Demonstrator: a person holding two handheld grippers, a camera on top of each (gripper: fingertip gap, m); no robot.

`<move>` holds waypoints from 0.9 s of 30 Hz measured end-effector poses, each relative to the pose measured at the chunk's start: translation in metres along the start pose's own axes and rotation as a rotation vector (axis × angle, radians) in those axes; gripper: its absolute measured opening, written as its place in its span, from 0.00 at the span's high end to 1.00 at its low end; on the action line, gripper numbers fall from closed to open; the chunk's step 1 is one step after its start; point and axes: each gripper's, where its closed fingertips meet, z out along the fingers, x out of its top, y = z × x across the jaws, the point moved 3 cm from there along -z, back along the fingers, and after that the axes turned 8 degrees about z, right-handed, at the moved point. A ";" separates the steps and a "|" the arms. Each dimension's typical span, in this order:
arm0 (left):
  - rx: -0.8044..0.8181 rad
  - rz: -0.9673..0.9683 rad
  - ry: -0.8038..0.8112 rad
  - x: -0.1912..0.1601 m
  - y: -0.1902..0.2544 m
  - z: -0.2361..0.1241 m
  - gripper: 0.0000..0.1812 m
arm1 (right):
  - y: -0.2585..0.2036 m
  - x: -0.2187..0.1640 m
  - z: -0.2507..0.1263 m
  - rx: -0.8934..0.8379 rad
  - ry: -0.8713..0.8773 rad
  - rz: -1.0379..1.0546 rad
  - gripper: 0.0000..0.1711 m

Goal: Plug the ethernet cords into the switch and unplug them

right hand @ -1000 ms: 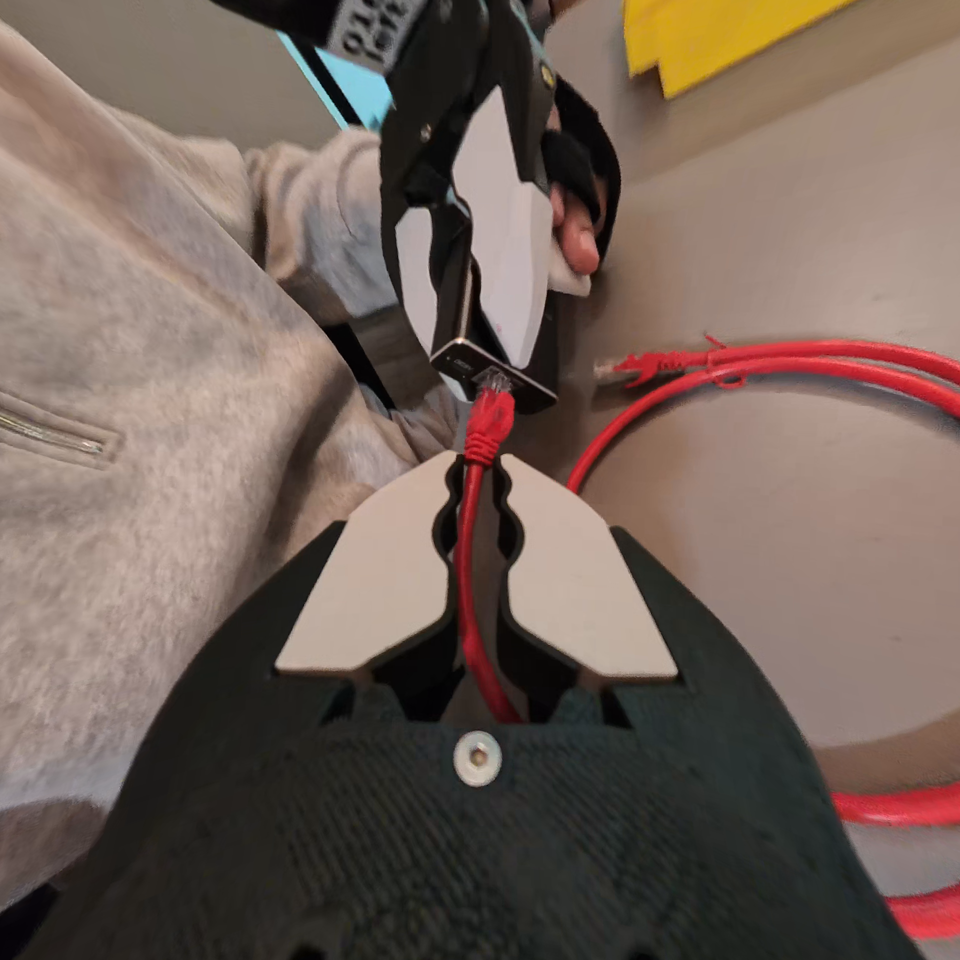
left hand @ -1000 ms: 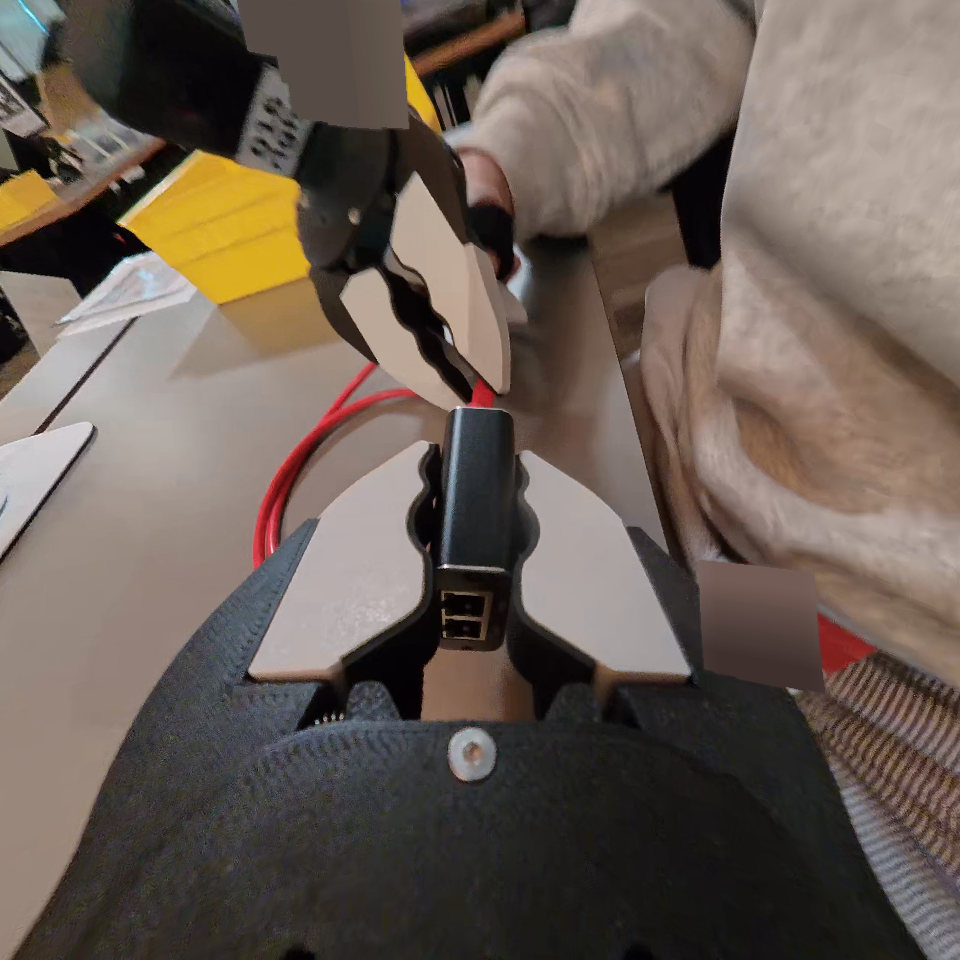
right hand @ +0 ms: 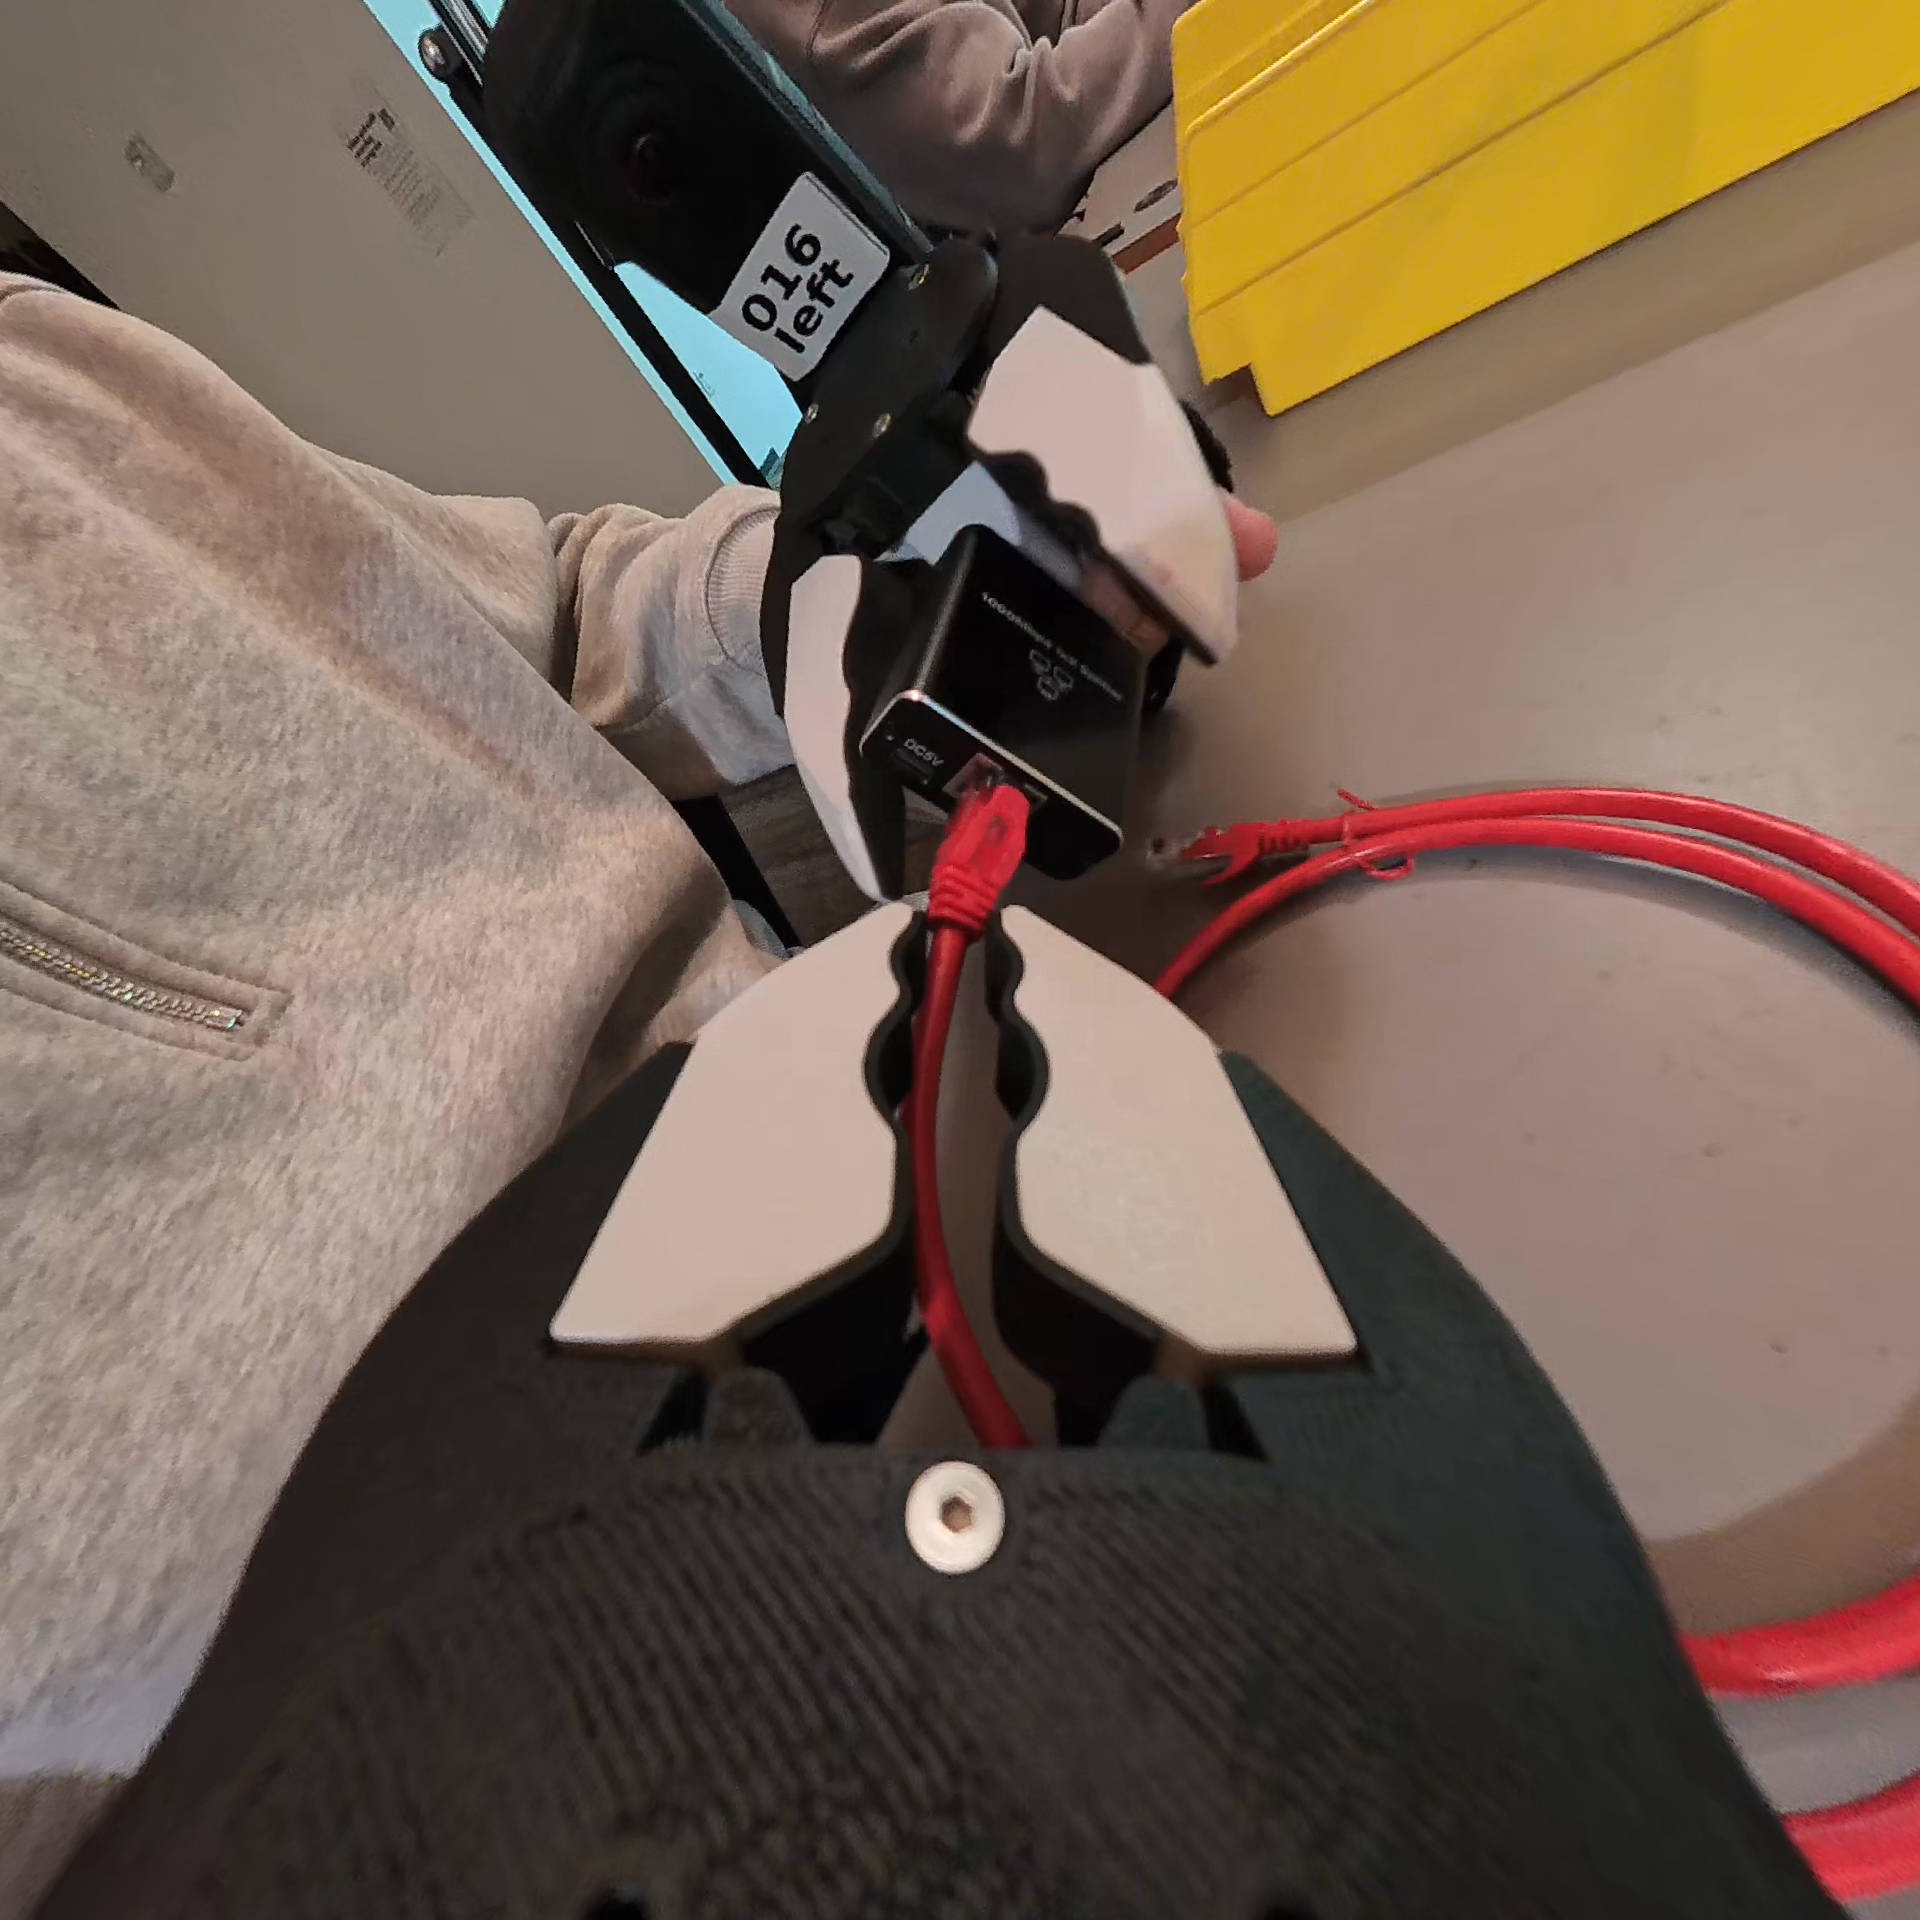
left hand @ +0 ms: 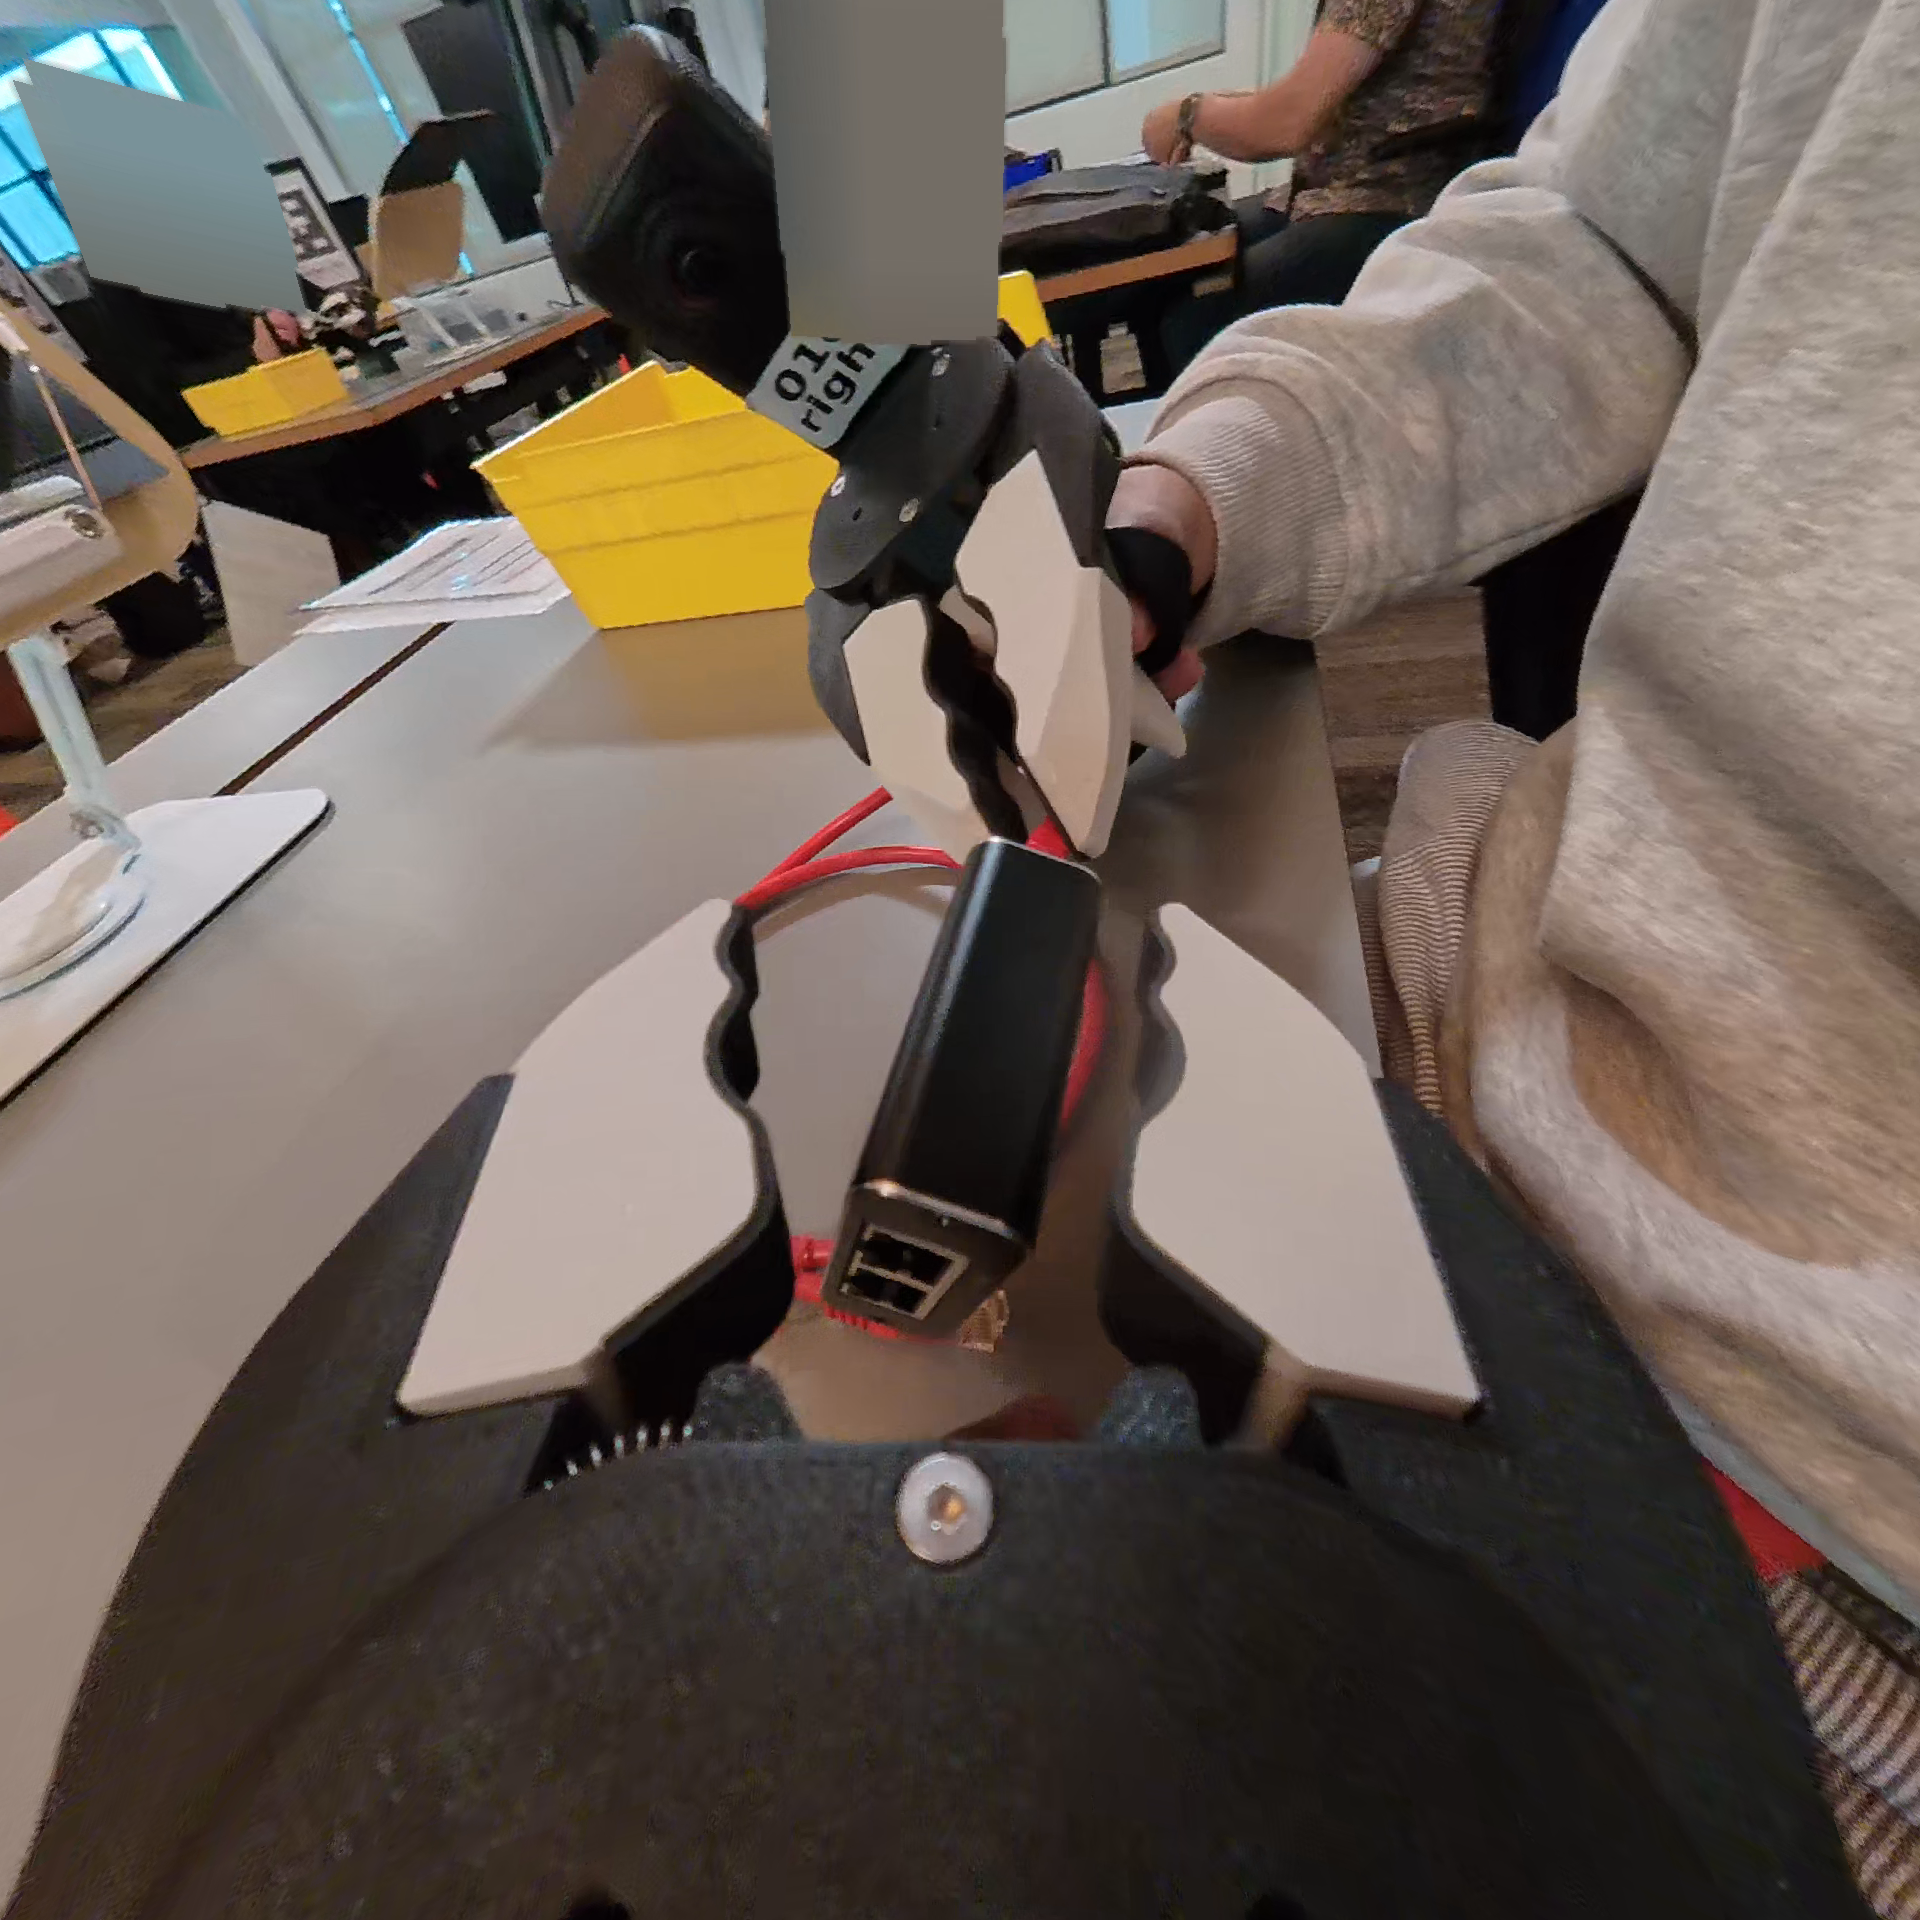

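Our red ethernet plug (right hand: pixel 982 831) sits at the black switch's (left hand: pixel 987 1049) near port, above the worktop (right hand: pixel 1558 1091). Right tool (right hand: pixel 956 920) pinches the cord; left tool (left hand: pixel 940 914) gapes wide, switch loose between. We should re-clamp before pushing straight.

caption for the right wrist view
Right gripper pinches a red ethernet cord plugged into the black switch.

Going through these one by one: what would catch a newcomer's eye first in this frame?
The small black switch tilted in mid-air between the wide-open fingers of the left gripper. Next, the bright red ethernet cord plugged into the switch's far end, pinched just behind its plug by the right gripper. A second red cord lies loose on the grey table, with yellow bins beyond.
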 end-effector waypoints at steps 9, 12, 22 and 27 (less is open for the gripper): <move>0.143 -0.206 0.110 0.001 -0.031 -0.017 0.49 | 0.001 0.010 -0.008 -0.021 0.085 -0.021 0.94; 0.157 -0.399 0.205 0.001 -0.043 -0.026 0.45 | 0.003 0.016 -0.014 -0.032 0.139 -0.024 0.94; 0.117 -1.028 0.632 0.005 -0.069 -0.043 0.29 | 0.017 0.032 -0.031 -0.145 0.297 0.016 0.94; 0.138 -0.921 0.514 0.012 -0.055 -0.022 0.21 | 0.018 0.029 -0.025 -0.146 0.283 0.038 0.94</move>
